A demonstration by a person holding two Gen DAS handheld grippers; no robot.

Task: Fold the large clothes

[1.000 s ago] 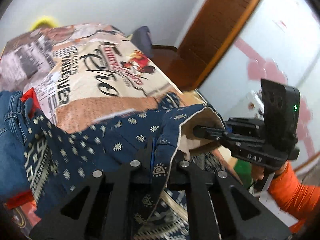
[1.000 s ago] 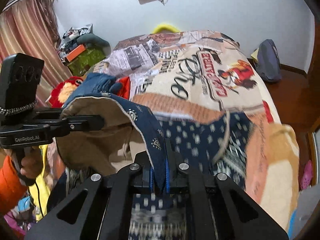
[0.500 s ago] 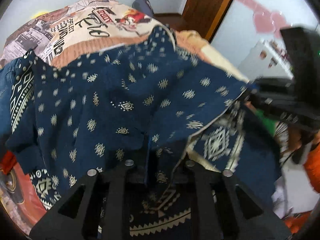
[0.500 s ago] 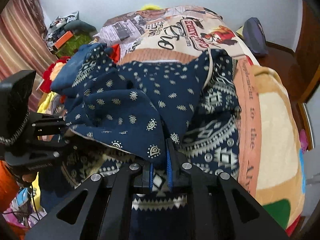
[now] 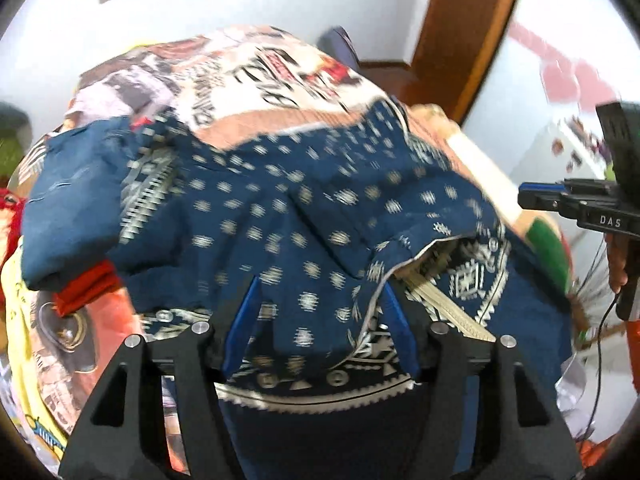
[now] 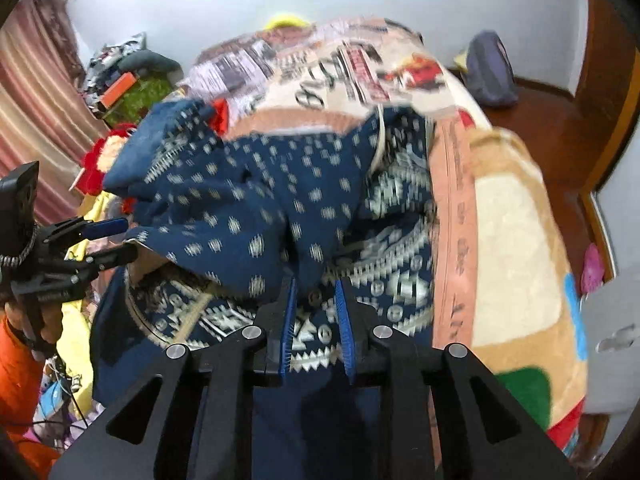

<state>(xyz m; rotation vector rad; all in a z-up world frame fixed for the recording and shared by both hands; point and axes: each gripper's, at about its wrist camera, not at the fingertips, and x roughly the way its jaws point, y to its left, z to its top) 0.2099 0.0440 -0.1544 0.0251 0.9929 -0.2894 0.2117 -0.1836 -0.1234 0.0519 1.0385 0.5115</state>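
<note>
A navy garment (image 5: 280, 216) with small cream motifs and a zigzag border lies folded over on the printed bed blanket (image 5: 280, 80). My left gripper (image 5: 320, 320) hangs over its near edge with jaws opening wide; a fold of cloth lies loose between the blue pads (image 5: 240, 320). In the right wrist view the same garment (image 6: 248, 208) spreads ahead. My right gripper (image 6: 316, 316) has its jaws opening a little, with cloth under the gap and the pads off it. The left gripper (image 6: 120, 240) shows at the left, fingers apart. The right gripper (image 5: 528, 198) shows at the far right.
Blue denim (image 5: 72, 208) and a red cloth (image 5: 88, 284) lie left of the garment. The blanket (image 6: 516, 240) runs on to the bed's right edge. A grey bag (image 6: 490, 72) sits on the wooden floor by the wall. A person's orange sleeve (image 6: 16, 360) is at the lower left.
Both grippers carried the garment's raised edge forward and down, folding it over onto itself. Both sets of jaws have then parted and the cloth now rests on the bed.
</note>
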